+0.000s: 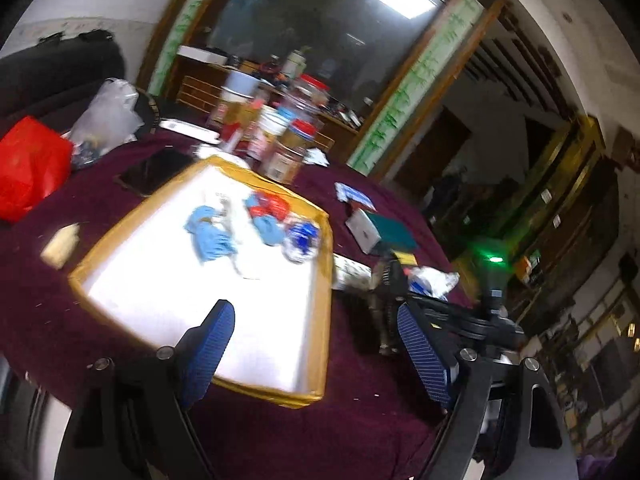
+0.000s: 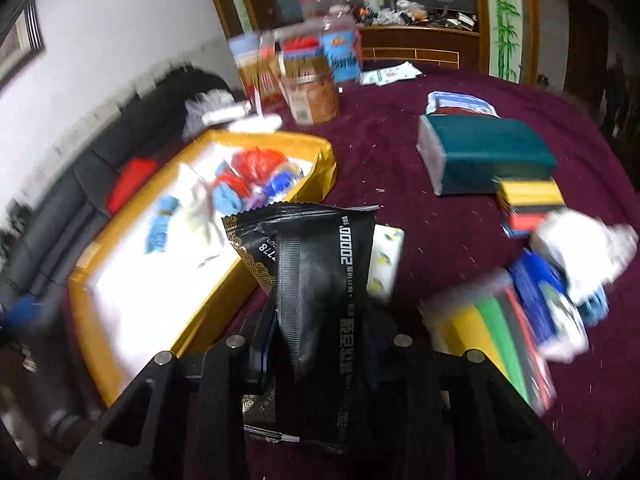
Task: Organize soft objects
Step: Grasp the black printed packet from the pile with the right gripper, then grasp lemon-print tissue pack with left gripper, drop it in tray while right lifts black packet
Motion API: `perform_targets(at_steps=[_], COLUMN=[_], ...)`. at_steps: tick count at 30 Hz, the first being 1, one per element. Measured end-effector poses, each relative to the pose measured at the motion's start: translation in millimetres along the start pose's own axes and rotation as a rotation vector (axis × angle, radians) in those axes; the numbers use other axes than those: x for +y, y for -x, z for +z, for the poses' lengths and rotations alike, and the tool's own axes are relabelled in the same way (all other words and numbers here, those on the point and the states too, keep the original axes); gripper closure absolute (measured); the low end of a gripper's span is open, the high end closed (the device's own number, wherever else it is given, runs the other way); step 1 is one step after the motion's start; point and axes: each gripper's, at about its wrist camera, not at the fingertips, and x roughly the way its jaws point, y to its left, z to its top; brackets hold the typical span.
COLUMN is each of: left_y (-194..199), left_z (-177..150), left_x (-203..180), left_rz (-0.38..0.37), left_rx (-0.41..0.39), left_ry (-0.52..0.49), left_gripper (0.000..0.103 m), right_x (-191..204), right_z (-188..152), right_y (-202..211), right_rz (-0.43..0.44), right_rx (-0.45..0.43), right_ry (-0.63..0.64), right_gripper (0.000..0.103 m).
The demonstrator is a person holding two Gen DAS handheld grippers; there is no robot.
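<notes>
The right gripper (image 2: 320, 320) clamps a soft black foil pouch (image 2: 316, 280), just right of the gold-rimmed white tray (image 2: 320, 152) ahead-left, so carrying it over and releasing seems next, while the left gripper (image 1: 316, 344) hangs wide, empty.

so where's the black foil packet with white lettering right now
Right wrist view, centre: the black foil packet is clamped in the right gripper, above the maroon tablecloth, just right of the yellow-rimmed tray.

Our left gripper (image 1: 316, 344) hung with its jaws spread wide and empty; our right gripper (image 2: 320, 332) angled downward, clamped on a black packet (image 2: 316, 280).
</notes>
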Motion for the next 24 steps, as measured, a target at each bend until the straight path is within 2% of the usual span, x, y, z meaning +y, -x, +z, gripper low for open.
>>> perform_targets(at_steps=[3,7,9,13,17,19,20,22,24], left_y=[-30.0,-90.6,-133.5,-199.4,-264.8,-292.6,-305.1,-306.6,-298.8], left_z=[0.6,2.2,9.9,29.9,47.7,49.5,46.9,45.0,44.1], left_x=[-29.2,-69.5,-95.4,-120.9,-118.0,-106.8,-98.4,-93.4,-92.5], left_rz=[-0.015,-0.035,-0.008,0.031,0.047,0.048,0.044,0.027,-0.022], left_rx=[0.068,0.179,0.226,0.288,0.379,0.446,0.506,0.532,0.58], left_ry=[-0.065,-0.157,-0.266,-0.375,-0.355,-0.308,-0.276,-0.281,-0.268], left_gripper=[0.016,0.017,0.017,0.017,0.017,0.017,0.017,0.017,0.017], right_x=[-22.0,-62.2,-85.0,-115.6,-133.5,-139.4,-140.9,-144.6,-148.0], right_z=[-18.5,-49.3,-63.8,-85.6,-98.7,-102.7,-101.7,-103.1,-106.4], right_y=[39.8,75.3,87.0,97.5,101.8,102.0,100.3,99.7,100.9], right_rz=[0.069,0.099,0.104,0.098,0.122,0.129,0.135,0.151,0.161], right_rx=[-0.064,-0.105,-0.116,-0.128,-0.137,-0.144,-0.147,-0.153,-0.156], right_ry=[-0.057,-0.16,-0.225,-0.3,-0.347,-0.362,-0.372,-0.39,-0.395], right_gripper=[0.07,0.07,0.07,0.07,0.07,0.07,0.07,0.07,0.07])
